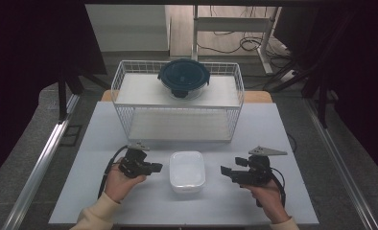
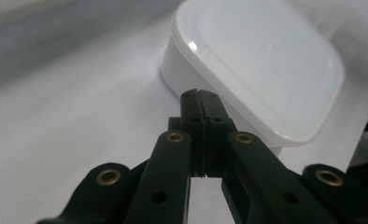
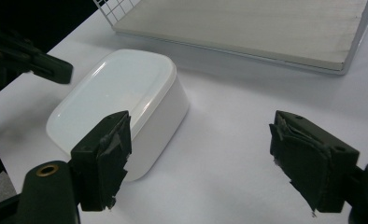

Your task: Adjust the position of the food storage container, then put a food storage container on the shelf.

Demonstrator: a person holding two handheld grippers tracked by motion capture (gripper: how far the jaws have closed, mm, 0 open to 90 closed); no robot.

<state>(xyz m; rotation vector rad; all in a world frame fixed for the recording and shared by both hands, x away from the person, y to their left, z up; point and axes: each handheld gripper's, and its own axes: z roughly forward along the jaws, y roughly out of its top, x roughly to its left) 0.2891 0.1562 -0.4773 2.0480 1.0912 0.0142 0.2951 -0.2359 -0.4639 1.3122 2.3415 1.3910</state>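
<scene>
Table [image 1: 273, 143]: one white lidded box [image 1: 187, 171], one wire rack [image 1: 177, 103], one round container [image 1: 183, 78]; left gripper [image 1: 157, 167] pressed together, right gripper [image 1: 223, 170] spread.

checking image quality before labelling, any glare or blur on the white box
Left gripper view: two small glare spots on the white box lid, its far edge soft. Right gripper view: a faint sheen on the lid, edges sharp. High view: dim surroundings, box evenly lit.

Grey floor [image 1: 43, 143], seemingly dark curtains [image 1: 29, 43]
</scene>
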